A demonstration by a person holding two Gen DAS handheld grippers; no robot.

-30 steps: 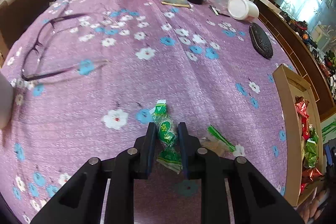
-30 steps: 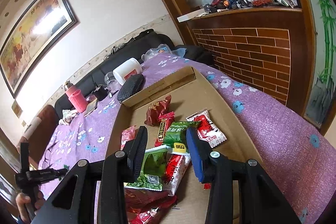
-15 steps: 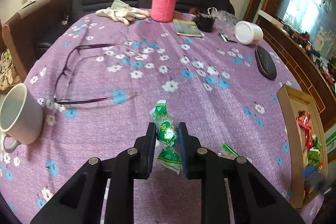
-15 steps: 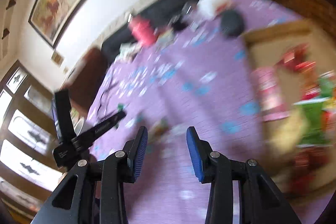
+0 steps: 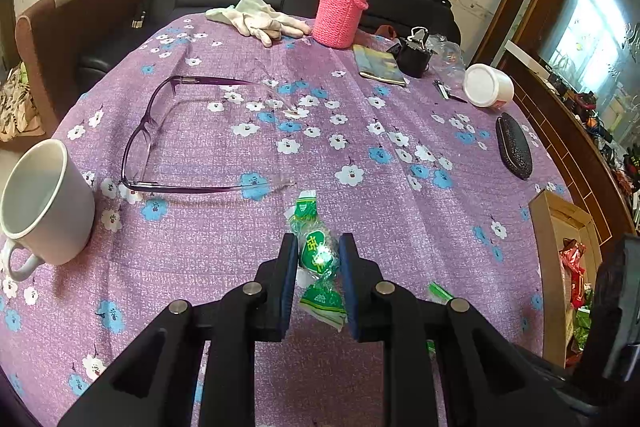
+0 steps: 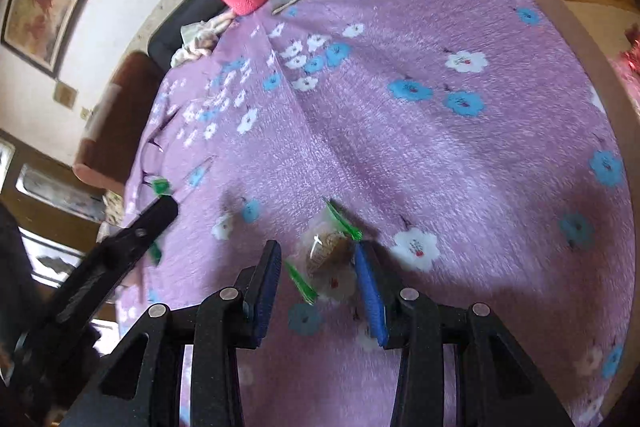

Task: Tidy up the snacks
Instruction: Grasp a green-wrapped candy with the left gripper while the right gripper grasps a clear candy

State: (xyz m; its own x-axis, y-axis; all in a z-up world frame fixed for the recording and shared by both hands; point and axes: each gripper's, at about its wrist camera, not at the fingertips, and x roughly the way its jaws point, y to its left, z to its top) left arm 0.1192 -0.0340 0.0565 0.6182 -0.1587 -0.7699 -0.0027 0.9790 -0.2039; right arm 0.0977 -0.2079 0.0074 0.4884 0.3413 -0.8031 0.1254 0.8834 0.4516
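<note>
The left gripper is clamped on a small green twist-wrapped candy, its 2 black fingers pressing the bulging middle of the wrapper. The candy looks lifted just clear of the purple flowered tablecloth, though the fisheye view makes that hard to confirm. The right gripper has its blue-padded jaws spread apart around a clear plastic packet with green end strips and a brown biscuit-like snack inside, which lies flat on the cloth and has not been squeezed yet.

Both snacks are probably very light, with thin, crinkly and slippery film. The candy's hard centre gives the fingers something solid to bear on (the twisted tails would simply slide out), so the present hold at its middle seems right. The clear packet's contents look brittle; I would close across the filled middle, gently, because a hard pinch might crumble it and a grip on the green sealed ends might let it swing or slip.

The open brown cardboard box already holding red and green packets sits at the table's right edge, near both snacks, and is the likely destination.
</note>
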